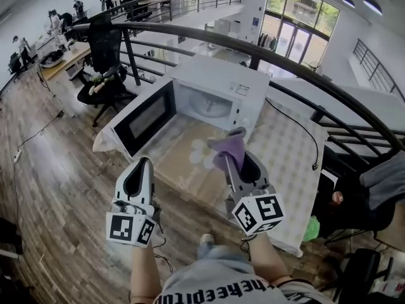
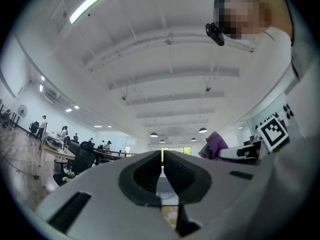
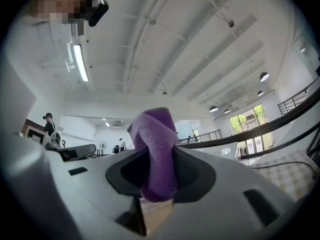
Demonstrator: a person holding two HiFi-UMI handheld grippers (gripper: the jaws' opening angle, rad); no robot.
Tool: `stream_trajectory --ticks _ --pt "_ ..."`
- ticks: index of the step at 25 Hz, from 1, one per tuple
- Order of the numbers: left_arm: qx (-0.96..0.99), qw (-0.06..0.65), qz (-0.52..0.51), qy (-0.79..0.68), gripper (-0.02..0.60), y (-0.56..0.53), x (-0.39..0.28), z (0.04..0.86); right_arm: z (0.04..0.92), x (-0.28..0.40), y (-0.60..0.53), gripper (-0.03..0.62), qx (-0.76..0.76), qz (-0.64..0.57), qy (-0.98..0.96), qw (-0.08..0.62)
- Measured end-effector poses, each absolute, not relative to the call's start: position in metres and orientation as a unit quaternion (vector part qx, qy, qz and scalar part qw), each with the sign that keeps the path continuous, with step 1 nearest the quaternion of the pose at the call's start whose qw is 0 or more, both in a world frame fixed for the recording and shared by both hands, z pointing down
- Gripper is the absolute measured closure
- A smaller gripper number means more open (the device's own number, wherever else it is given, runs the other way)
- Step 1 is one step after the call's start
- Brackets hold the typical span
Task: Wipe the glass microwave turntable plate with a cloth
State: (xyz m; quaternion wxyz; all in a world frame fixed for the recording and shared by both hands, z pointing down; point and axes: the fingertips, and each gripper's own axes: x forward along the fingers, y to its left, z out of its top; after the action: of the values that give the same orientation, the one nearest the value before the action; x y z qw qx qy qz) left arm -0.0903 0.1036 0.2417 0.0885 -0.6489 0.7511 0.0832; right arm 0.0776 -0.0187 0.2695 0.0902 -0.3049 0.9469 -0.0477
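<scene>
The glass turntable plate lies inside the open white microwave on the table. A purple cloth stands up out of my right gripper, which is shut on it in front of the microwave's opening. In the right gripper view the cloth is bunched between the two pads and rises above them. My left gripper hangs lower left, below the microwave door, with its jaws shut and nothing between them. The left gripper view points up at the ceiling and catches the cloth at its right.
The microwave door is swung open to the left. A checked cover lies on the table, with a black cable across it. A dark curved railing runs behind, and an office chair stands at back left.
</scene>
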Motion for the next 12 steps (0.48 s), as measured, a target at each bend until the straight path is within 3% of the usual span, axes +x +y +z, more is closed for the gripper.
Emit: stream_trajectory --ticks 12 --pt "-0.649 0.093 0.075 0.751 0.568 0.026 -0.101 0.252 0.281 0.056 -0.098 0.468 -0.293 -0.051 0.951 0.089"
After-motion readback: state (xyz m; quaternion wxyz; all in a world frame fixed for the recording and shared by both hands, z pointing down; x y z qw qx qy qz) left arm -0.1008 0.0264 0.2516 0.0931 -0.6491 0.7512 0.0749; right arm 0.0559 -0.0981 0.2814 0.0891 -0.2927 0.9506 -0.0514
